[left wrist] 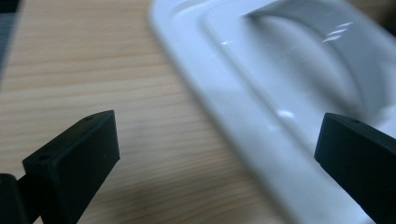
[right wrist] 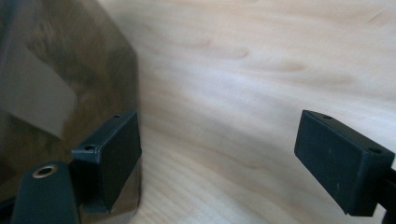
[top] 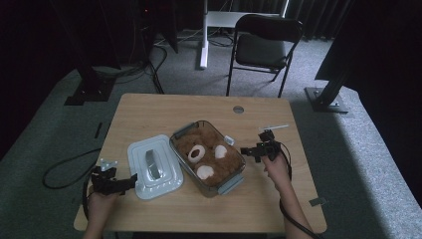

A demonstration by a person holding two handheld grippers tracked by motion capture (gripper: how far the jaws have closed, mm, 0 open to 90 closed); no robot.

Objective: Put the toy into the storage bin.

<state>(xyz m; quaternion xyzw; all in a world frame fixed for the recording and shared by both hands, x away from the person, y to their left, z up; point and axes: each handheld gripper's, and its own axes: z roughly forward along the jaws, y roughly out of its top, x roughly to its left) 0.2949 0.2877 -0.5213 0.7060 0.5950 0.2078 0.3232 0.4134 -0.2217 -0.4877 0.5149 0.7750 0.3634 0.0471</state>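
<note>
lid [left wrist: 261, 93] (far edge cropped), blurred

Grey carpet floor [top: 378, 149] all around a light wooden table [top: 149, 107], a black folding chair [top: 263, 45] behind it, dark curtains [top: 318, 15] at the back, black cables [top: 64, 172] lying about

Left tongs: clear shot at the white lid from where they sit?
Probably yes. The left tongs are open right at the white lid, whose near rim already lies between the jaws in the left gripper view. Only bare table lies alongside.
</note>
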